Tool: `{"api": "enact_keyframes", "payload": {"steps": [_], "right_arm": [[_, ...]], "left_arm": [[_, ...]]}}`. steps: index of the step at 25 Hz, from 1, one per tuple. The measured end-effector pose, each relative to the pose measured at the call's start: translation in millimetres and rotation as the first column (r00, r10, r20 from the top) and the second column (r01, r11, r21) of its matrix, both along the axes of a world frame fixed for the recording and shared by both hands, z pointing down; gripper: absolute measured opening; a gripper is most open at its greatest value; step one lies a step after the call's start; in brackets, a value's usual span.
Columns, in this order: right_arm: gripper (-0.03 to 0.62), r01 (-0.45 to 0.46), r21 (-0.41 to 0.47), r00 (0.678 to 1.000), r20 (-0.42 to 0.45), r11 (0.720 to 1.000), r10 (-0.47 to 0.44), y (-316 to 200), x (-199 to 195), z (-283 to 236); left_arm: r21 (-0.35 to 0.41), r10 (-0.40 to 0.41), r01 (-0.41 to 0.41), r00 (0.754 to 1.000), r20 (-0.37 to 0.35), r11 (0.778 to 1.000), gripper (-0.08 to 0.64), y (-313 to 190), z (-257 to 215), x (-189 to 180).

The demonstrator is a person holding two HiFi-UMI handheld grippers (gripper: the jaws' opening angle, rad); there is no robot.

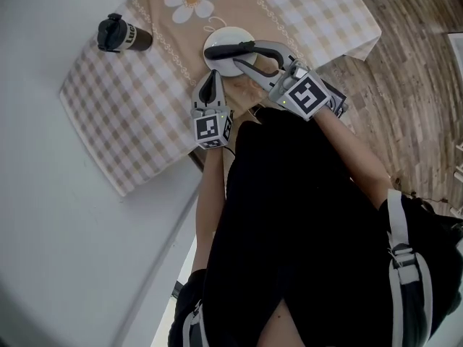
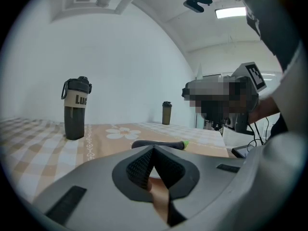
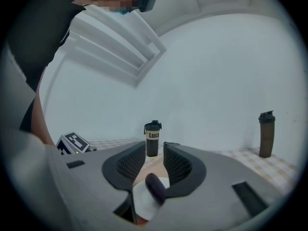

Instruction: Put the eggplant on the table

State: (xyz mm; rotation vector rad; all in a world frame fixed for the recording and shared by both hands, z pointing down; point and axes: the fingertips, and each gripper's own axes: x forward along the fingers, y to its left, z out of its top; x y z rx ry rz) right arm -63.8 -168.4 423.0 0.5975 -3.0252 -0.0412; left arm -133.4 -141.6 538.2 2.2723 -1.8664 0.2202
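Slender dark purple eggplant [image 1: 228,48] flat across round white plate [image 1: 221,36], stem toward level right gripper [image 1: 244,55], jaws spread astride it, left gripper [image 1: 214,76] pressed together beside plate.

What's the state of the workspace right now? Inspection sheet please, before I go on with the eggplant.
Surface: checked tablecloth with a daisy print, lying flat.
Job's things: eggplant lies on the white plate, not yet on the cloth.
Clutter: dark bottle upright on the cloth; second bottle further off.
Grippers: left gripper shut, empty; right gripper open, jaws either side of the eggplant's end.
Cables: dark leads by background equipment.
Surroundings: wooden floor, white wall.
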Motion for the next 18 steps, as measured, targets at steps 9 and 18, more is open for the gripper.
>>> {"api": "enact_keyframes", "payload": {"steps": [9, 18], "right_arm": [[0.008, -0.061, -0.038, 0.998, -0.031, 0.997, 0.06, 5, 3, 19], [0.006, -0.128, -0.083, 0.991, -0.038, 0.988, 0.125, -3, 7, 31]], "left_arm": [[-0.017, -0.009, 0.009, 1.0, -0.005, 1.0, 0.013, -2, 1, -1], [-0.016, 0.002, -0.002, 1.0, -0.007, 1.0, 0.014, 0, -2, -1]]}}
